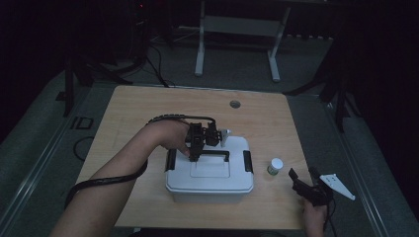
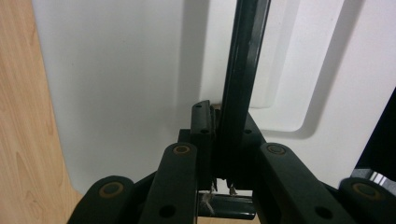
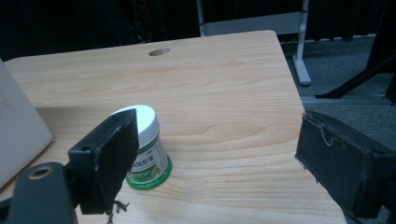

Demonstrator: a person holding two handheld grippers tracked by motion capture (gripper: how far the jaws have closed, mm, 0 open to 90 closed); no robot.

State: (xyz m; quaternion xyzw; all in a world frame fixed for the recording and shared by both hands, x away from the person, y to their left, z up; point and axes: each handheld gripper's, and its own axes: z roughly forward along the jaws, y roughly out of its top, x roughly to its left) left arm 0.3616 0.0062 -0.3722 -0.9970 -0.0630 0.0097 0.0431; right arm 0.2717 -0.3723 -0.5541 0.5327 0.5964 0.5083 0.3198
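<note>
Our left tongs (image 1: 193, 159) are clenched on the black handle (image 1: 217, 154) of the white box (image 1: 210, 177), which sits directly beneath them on the tabletop (image 1: 138, 113); we should lift straight up so the bar cannot slip sideways. Our right tongs (image 1: 302, 177) rest released, a small jar (image 3: 145, 149) just ahead; keep them clear.

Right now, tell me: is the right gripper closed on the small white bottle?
No. The right gripper stands wide open, and the white bottle stands upright on the table, untouched beyond one jaw.
</note>
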